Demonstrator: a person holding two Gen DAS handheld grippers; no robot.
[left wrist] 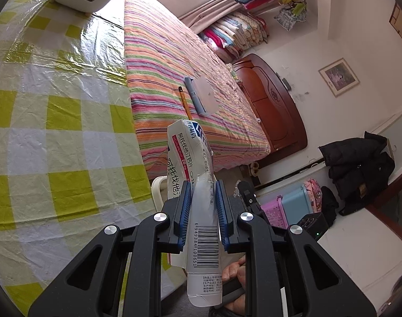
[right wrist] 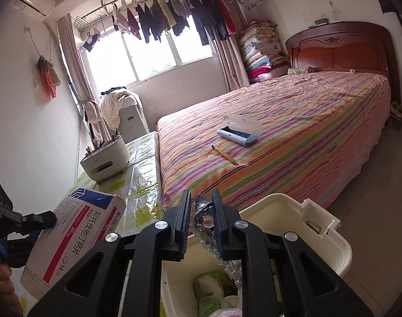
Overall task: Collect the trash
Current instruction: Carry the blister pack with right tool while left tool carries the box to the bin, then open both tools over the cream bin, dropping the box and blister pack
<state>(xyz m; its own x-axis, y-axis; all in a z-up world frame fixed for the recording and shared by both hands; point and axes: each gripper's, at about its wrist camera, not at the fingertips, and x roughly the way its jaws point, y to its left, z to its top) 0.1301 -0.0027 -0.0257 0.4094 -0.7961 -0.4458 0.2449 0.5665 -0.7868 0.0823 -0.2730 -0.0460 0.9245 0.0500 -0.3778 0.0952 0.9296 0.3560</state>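
My left tool [left wrist: 203, 206], tilted a little downward beside the green-checked tabletop [left wrist: 55, 121], pinched a crumpled white cardboard medicine box [left wrist: 190, 153] between its blue pads. My right tool [right wrist: 201, 219], also angled down, was clamped on a crinkled silver blister pack [right wrist: 205, 212], held just above the cream plastic trash bin [right wrist: 293, 219].

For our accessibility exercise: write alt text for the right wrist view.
The right claw grips a crumpled foil blister pack above an open cream bin. At left, a medicine box; behind, a striped bed.
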